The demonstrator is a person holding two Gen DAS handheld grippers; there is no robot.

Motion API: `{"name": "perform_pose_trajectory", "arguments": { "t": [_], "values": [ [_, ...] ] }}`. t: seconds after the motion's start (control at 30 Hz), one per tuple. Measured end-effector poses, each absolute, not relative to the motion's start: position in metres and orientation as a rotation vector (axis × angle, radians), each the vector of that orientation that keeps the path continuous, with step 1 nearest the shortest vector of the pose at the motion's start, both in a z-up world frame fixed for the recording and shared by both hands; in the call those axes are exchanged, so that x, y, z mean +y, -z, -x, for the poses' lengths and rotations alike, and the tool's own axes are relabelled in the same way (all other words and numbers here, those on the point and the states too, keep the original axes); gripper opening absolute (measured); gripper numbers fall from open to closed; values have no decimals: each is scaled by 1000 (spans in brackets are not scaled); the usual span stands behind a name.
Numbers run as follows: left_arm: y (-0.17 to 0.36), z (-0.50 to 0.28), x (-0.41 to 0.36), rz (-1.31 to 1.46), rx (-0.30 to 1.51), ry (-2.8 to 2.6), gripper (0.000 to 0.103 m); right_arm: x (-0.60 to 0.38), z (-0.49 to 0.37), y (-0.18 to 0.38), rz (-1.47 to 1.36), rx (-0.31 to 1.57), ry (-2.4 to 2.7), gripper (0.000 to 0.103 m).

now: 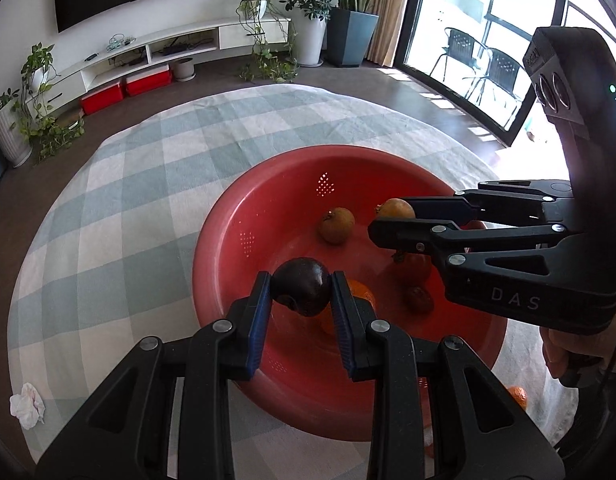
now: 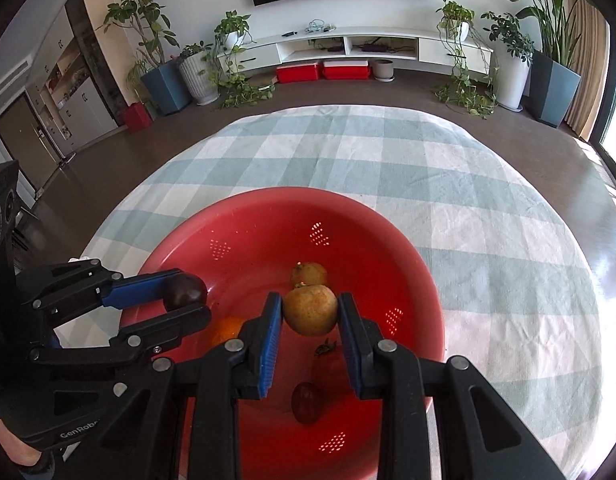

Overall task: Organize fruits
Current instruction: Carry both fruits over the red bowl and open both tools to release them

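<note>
Both grippers are hovering over the red perforated plastic basin (image 2: 419, 240), ready to drop: left gripper (image 1: 302, 294) clamping a dark purple round fruit (image 1: 302, 286), right gripper (image 2: 311, 312) clamping a tan speckled round fruit (image 2: 311, 309).

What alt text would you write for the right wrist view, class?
The right gripper clamps a yellow-brown fruit above a red colander on a checked cloth. Beside it, the left gripper holds a dark plum; more fruit lies in the colander.
</note>
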State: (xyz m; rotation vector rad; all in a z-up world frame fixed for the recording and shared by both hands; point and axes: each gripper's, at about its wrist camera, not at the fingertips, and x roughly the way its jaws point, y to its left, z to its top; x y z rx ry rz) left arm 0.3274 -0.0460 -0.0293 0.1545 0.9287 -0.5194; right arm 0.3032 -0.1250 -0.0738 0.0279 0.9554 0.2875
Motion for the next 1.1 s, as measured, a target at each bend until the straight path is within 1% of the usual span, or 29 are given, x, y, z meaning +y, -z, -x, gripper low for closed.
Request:
{"name": "perform_pose_trajectory", "arguments": {
  "t": [0.47,0.53,0.87,0.9,0.93,1.0,1.1],
  "values": [
    [32,-327,-50,-170,926,507,29,-119,-307,83,38,961,-249,32],
    [32,-327,-49,-168,926,505,29,-119,-306,83,31,961,-252,44],
    [32,-327,-51,-172,933,499,30,-120,-300,79,32,937,-250,45],
    [31,-326,-50,-171,931,496,40,-121,-299,76,31,931,-250,45],
    [30,-325,-51,-163,925,511,56,-121,-298,74,28,924,-250,45],
    [26,-322,-54,-180,903,507,70,-123,-294,69,19,908,-250,45],
    [22,-319,-55,-178,900,501,73,-127,-286,60,3,881,-250,45]
  ]
}}
